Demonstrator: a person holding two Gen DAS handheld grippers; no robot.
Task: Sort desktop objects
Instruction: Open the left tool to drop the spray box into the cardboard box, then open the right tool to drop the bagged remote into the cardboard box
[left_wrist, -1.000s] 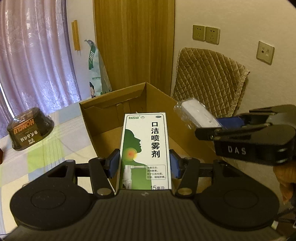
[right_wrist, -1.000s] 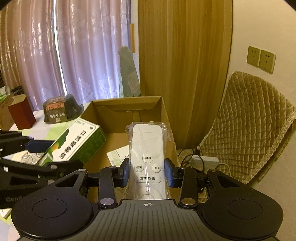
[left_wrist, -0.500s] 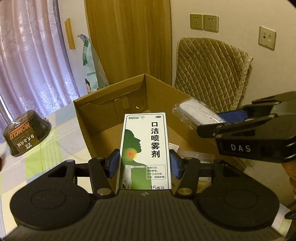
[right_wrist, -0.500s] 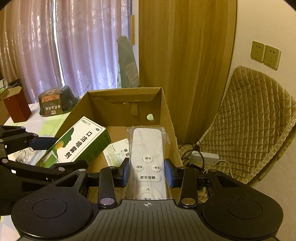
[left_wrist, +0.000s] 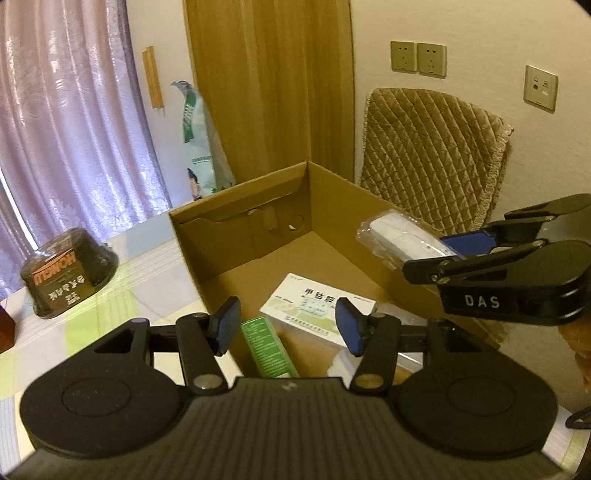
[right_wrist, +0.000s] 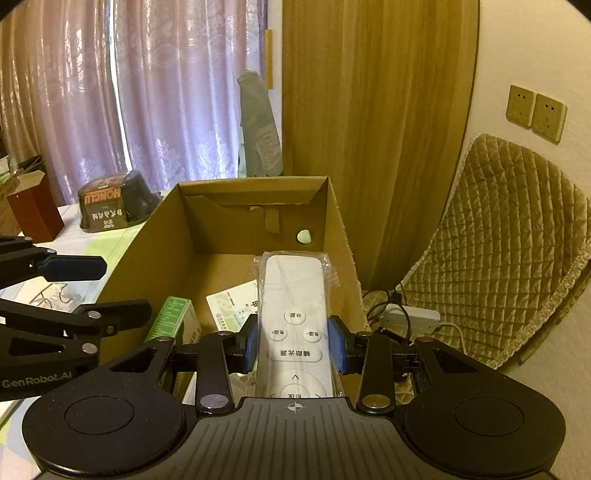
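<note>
Cardboard box (left_wrist: 236, 236) sits open on tablecloth (left_wrist: 110, 306). Left gripper (left_wrist: 288, 326) is held over box w/ pads (left_wrist: 226, 328) spread apart, nothing between them. Green medicine box (left_wrist: 267, 349) is seen lying inside on box floor, just beside white medicine pack (left_wrist: 314, 302). Right gripper (right_wrist: 294, 345) is clamped on bagged white remote (right_wrist: 293, 314), held above box nr right wall. Black bowl (left_wrist: 68, 271) is parked upside down on table, well apart from box.
</note>
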